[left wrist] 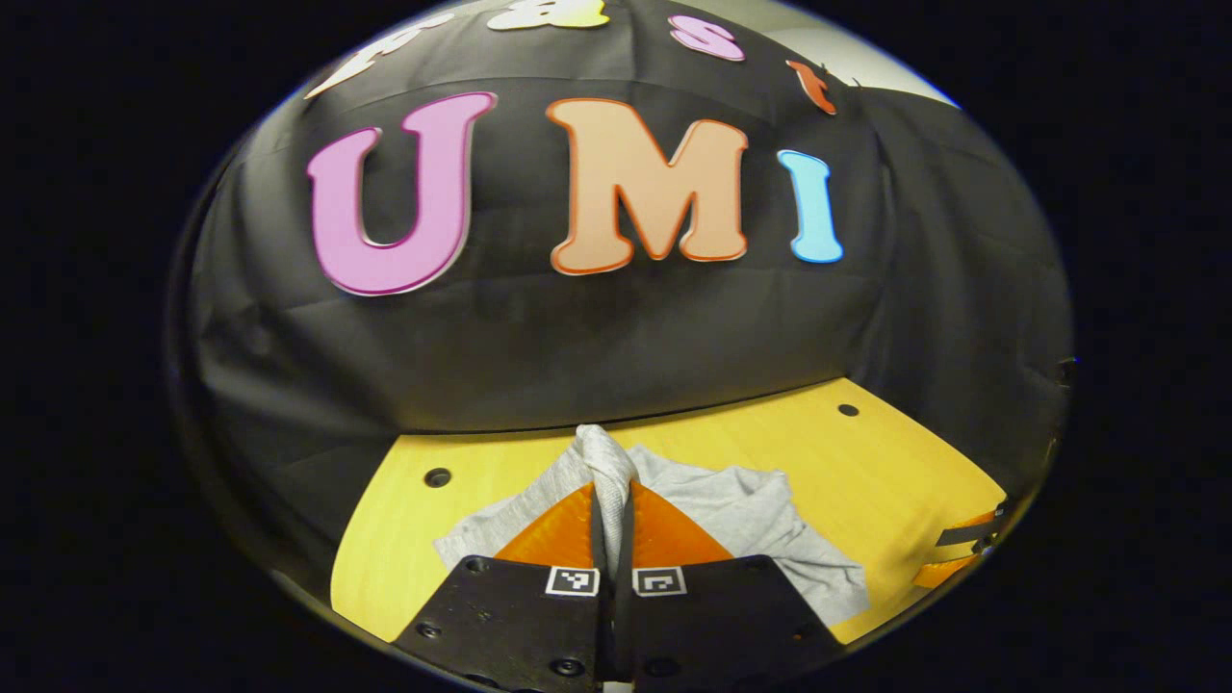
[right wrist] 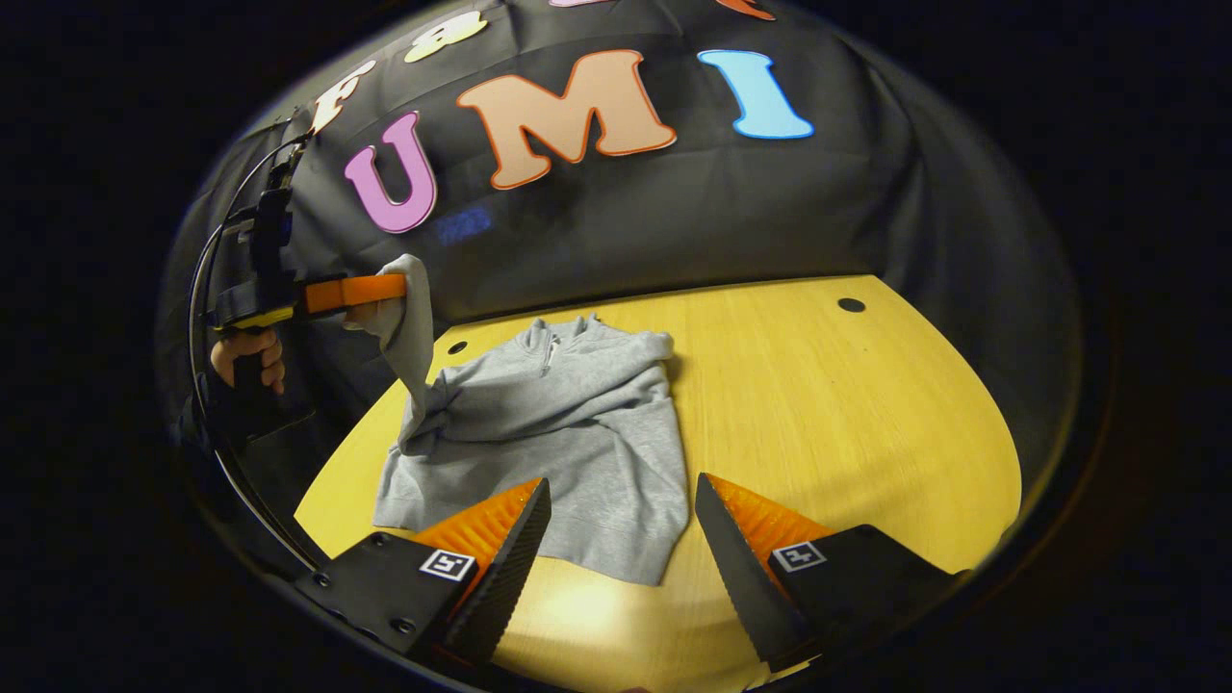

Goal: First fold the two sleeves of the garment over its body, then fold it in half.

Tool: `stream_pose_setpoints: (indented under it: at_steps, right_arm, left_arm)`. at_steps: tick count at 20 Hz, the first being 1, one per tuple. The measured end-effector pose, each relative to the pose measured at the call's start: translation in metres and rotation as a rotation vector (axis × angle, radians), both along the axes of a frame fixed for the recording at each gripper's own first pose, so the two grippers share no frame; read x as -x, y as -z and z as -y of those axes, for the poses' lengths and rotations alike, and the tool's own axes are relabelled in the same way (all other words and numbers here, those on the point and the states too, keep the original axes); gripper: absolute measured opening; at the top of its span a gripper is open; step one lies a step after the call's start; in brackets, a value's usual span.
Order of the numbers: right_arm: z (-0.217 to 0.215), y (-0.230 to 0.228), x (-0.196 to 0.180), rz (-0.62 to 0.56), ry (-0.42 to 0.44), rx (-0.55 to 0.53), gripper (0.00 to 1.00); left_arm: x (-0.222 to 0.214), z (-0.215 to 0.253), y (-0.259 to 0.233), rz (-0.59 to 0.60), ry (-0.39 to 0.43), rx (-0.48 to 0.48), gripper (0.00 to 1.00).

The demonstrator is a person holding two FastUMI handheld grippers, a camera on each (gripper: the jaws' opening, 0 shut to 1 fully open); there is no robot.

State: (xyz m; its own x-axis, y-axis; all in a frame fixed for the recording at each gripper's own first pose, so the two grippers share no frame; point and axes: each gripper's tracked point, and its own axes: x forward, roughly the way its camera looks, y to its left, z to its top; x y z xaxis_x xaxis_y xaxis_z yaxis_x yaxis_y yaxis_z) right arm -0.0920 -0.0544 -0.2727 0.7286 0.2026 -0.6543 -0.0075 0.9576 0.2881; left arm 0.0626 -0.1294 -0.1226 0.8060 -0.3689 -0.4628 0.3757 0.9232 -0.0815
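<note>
The left hand-held gripper (right wrist: 390,289) is pinched tight on a sleeve (right wrist: 412,318) of the grey garment (right wrist: 568,433), both fingers pressing the cloth; in the left gripper view the fold of fabric (left wrist: 606,462) stands up between its closed fingers. The sleeve is lifted clear of the tabletop (right wrist: 828,404) and hangs down from the fingertips to the body of the garment, which lies flat below and ahead of the right hand-held gripper (right wrist: 621,534). The far sleeve seems already laid over the chest, though the bunching near the collar (right wrist: 553,337) makes that hard to confirm. The right hand-held gripper is spread wide, holding nothing, poised just above the hem (right wrist: 597,558).

The step in hand looks to be the sleeve fold. To do it well:

- Carry the pinched sleeve across toward the garment's middle, keeping it high enough that the cuff does not drag and rumple the body beneath.
- Lower it so the sleeve lies straight down the chest, not slanting past the far edge.
- Let go only once the cloth rests on the body; releasing high would let it flop crooked.
- The right hand-held gripper could press near the hem to stop the whole garment sliding toward the pulling side.

The likely fault is the shoulder bunching beside the left hand-held gripper; a slight outward tug before laying down should smooth it.
</note>
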Motion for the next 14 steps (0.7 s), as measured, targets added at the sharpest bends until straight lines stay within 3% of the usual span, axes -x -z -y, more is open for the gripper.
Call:
stream_pose_setpoints:
  at_steps: [8,14]
  right_arm:
    - [0.06,0.011,0.035,-0.035,0.132,0.023,0.96]
    - [0.09,0.012,0.058,-0.054,0.192,0.055,0.96]
  left_arm:
    - [-0.003,0.103,0.029,-0.054,0.129,0.014,0.0]
    - [0.003,0.158,0.084,-0.155,0.2,-0.019,0.0]
